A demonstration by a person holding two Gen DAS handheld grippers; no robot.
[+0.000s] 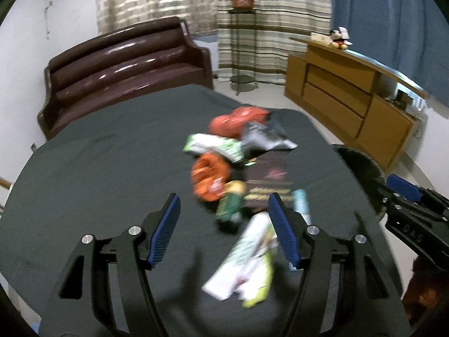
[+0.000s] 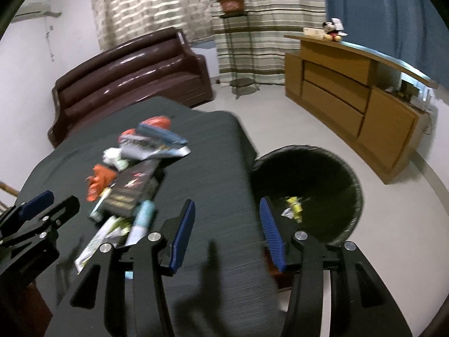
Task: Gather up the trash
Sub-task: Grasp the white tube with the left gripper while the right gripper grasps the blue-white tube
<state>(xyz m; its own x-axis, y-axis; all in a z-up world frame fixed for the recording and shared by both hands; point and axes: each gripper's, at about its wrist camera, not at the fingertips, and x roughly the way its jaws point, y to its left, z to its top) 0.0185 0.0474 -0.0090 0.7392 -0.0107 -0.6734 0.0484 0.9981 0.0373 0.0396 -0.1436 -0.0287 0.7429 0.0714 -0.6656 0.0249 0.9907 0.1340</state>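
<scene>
Living room setting, brown leather sofa and wooden sideboard behind a table draped in dark grey cloth, with a round black bin on the pale floor just beside the table's right edge. Left gripper hangs over the near end of the trash pile, blue-padded jaws spread wide with nothing between them; right gripper is also spread and empty, straddling the table edge and the bin's rim. Step in hand looks like a fresh pick: some yellow-white scraps already lie in the bin, most trash is left on the cloth. Pile is a loose overlapping heap of flat crinkly wrappers: long white-and-green packet nearest the left gripper, small green-yellow wrapper between its fingertips in view, crumpled orange wrapper, flat black box with gold print, pale blue tube-like pack, white-green pouch, grey-white foil bag, red-orange bag at the far end. Motion blur hides the print. Next move likely calls for lowering the left gripper onto the nearest packet, pinching a raised edge since it lies flat, then carrying it right to the bin; thin film may slip or drag neighbours
</scene>
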